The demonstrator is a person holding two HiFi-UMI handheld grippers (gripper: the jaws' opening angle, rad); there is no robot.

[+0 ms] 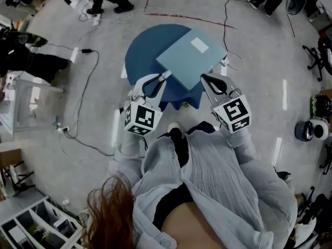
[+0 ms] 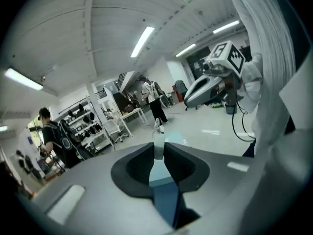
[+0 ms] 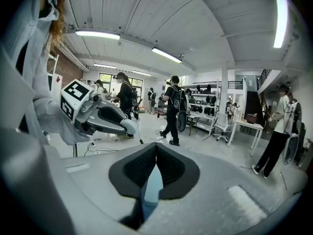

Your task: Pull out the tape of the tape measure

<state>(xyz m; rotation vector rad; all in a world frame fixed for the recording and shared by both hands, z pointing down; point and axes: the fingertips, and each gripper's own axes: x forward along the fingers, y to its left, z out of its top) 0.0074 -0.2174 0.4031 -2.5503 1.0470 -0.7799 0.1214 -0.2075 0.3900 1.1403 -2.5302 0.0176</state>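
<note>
Head view: the round blue counter (image 1: 139, 51) stood on the floor just ahead of the person, with a light-blue board (image 1: 189, 58) lying across its right part. The left tongs (image 1: 164, 77) met the board's near-left edge. The right tongs (image 1: 204, 78) sat at its near-right edge. Whether either pair actually touched the board could not be told here. A small yellowish item (image 1: 185, 106) lay at the counter's near rim, too small to identify. Only this view showed the counter and board whole.

Left gripper view: the left tongs (image 2: 158, 148) stood almost together, closed on a pale strip (image 2: 158, 151) pinched between the tips. What the strip was could not be told. Light blue showed through the gap below. Only here did a standing person (image 2: 152, 101) appear far off near a white table.

Right gripper view: the right tongs (image 3: 156, 148) were closed tip to tip, with nothing held between them. Light blue showed through the lower gap. A person with a backpack (image 3: 173, 109) stood beyond.

The tape measure could not be made out in any view.
</note>
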